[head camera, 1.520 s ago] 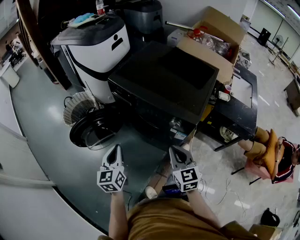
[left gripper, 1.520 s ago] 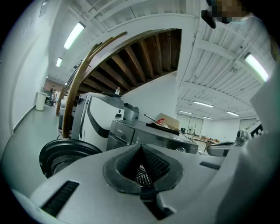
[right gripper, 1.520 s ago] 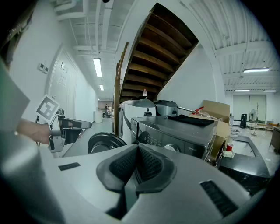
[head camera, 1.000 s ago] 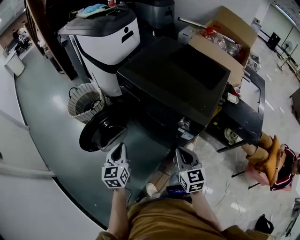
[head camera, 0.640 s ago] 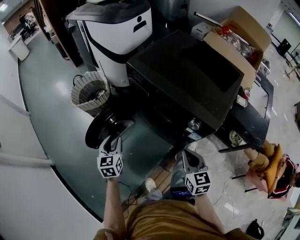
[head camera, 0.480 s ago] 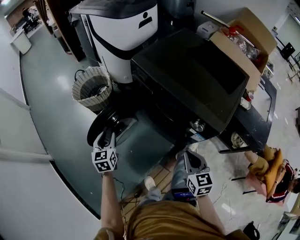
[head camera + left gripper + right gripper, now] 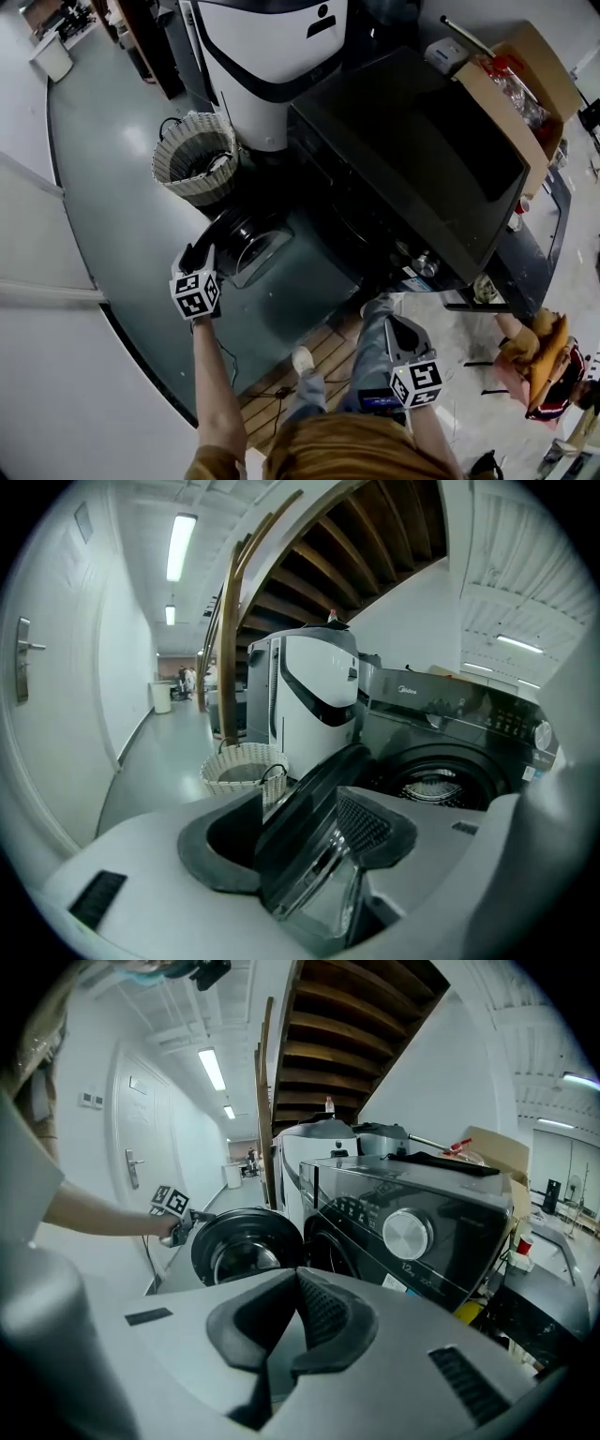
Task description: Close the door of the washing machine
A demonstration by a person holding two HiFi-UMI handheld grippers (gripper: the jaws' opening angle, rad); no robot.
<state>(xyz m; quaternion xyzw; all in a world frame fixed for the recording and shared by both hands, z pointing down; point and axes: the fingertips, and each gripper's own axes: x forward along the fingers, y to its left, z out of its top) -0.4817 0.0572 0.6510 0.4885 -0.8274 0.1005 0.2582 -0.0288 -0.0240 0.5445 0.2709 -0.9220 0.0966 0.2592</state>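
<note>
Your left gripper (image 7: 199,254) fingers have just been opening and now stand wide, with the rim of the door (image 7: 246,246) between them. The door is swung open beside the washing machine (image 7: 412,150). Your right gripper (image 7: 396,328) fingers are together and empty.

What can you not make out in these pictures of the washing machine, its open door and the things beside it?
- Inside of the drum: in the left gripper view it is dark and partly behind the open door; in the head view the washing machine covers it with its own top.
- Print on the control panel: right gripper view, too small to read.
- Contents of the wicker basket: head view, too small and dim.
</note>
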